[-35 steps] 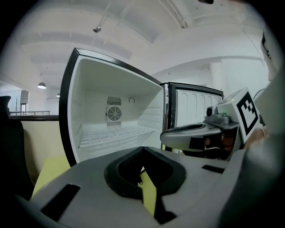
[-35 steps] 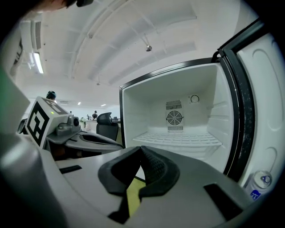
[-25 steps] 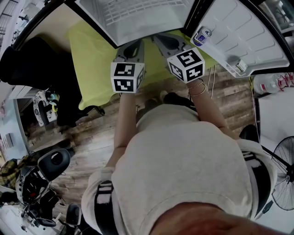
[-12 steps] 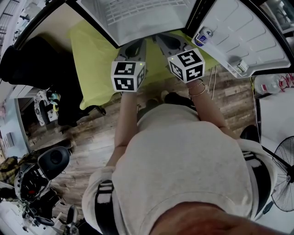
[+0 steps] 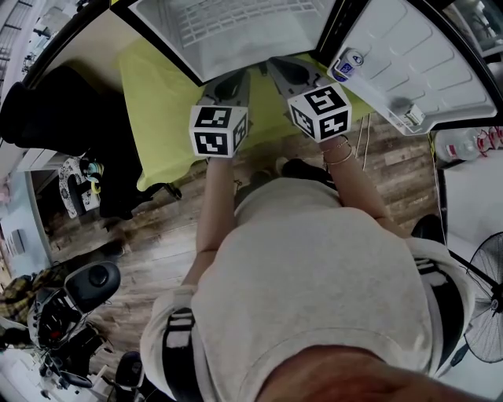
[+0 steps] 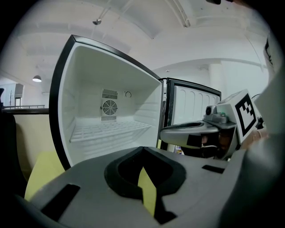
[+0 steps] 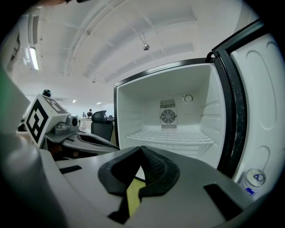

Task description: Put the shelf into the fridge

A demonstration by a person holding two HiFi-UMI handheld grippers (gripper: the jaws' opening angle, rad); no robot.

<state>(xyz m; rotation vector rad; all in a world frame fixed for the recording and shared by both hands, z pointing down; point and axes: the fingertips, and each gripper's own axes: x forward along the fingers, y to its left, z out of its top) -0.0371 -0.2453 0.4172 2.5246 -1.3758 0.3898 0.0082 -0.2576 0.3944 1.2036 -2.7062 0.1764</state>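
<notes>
The small fridge (image 5: 169,49) stands open on a yellow-green covered table. A white wire shelf (image 5: 236,20) lies level inside it, also seen in the left gripper view as the shelf (image 6: 109,131) and in the right gripper view as the shelf (image 7: 171,137), below the rear fan. My left gripper (image 5: 228,82) and right gripper (image 5: 287,72) hover side by side just outside the opening. The left gripper (image 6: 142,149) is shut with nothing between its jaws. The right gripper (image 7: 141,149) is shut and empty too. Neither touches the shelf.
The fridge door (image 5: 416,55) swings open to the right, with a can (image 5: 346,61) in its rack. The yellow-green cloth (image 5: 157,94) hangs over the table's front. An office chair (image 5: 86,283) sits lower left and a fan (image 5: 487,298) at the right.
Both grippers stay almost where they were in front of the fridge. Only the view shifts slightly.
</notes>
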